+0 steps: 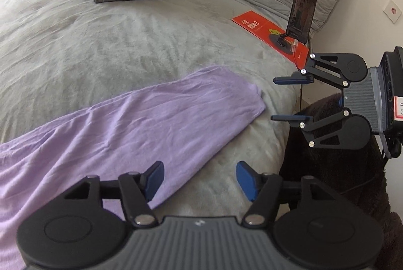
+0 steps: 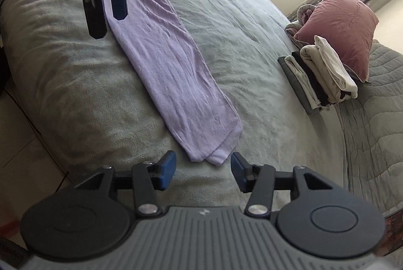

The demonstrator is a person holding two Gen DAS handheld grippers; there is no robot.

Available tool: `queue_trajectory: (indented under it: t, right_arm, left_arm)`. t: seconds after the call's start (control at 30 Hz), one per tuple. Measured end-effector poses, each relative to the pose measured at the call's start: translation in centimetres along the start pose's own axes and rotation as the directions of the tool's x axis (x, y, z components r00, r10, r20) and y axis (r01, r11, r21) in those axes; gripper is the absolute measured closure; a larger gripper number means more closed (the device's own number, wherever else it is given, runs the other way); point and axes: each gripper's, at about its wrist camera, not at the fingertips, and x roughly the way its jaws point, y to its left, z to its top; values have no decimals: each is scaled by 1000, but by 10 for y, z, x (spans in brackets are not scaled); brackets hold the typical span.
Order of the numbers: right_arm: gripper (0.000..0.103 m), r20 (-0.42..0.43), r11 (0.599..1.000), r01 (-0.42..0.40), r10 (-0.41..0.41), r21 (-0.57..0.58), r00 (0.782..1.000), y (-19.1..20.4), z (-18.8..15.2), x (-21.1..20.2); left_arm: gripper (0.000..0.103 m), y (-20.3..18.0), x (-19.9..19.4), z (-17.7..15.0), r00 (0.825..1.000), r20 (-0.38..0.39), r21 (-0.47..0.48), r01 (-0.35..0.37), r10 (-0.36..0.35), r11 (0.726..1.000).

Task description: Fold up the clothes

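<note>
lying as a long folded strip across the grey bed [image 2: 75, 93], the lilac garment [image 2: 163, 56] could be skewed if only one layer is pinched, both left tongs [image 1: 200, 178] and right tongs [image 2: 203, 169] being held apart and empty near its ends.

- left gripper [image 1: 200, 178] points downward at a slant, its blue pads apart, nothing between them.
- right gripper [image 2: 202, 170] tilts downward too, jaws parted and empty.
</note>
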Motion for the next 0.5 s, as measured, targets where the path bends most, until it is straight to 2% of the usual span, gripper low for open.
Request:
queue_trajectory:
  t: [0.1, 0.27, 0.33, 0.5]
  right_arm:
    - [63, 36, 981, -95, 90, 170, 995, -23, -2, 1]
    - [66, 94, 893, -203, 180, 403, 979, -49, -5, 14]
    - [72, 101, 850, -213, 188, 481, 977, -53, -7, 17]
    - [73, 113, 727, -216, 189, 652, 975, -61, -14, 21]
  left_arm:
    - [38, 2, 6, 15, 1000, 30, -18, -6, 7, 1000]
    - [40, -8, 29, 48, 999, 44, 14, 27, -28, 1000]
    - [44, -14, 40, 60, 999, 40, 44, 35, -36, 998]
    - [50, -26, 70, 89, 998, 18, 109, 60, -63, 992]
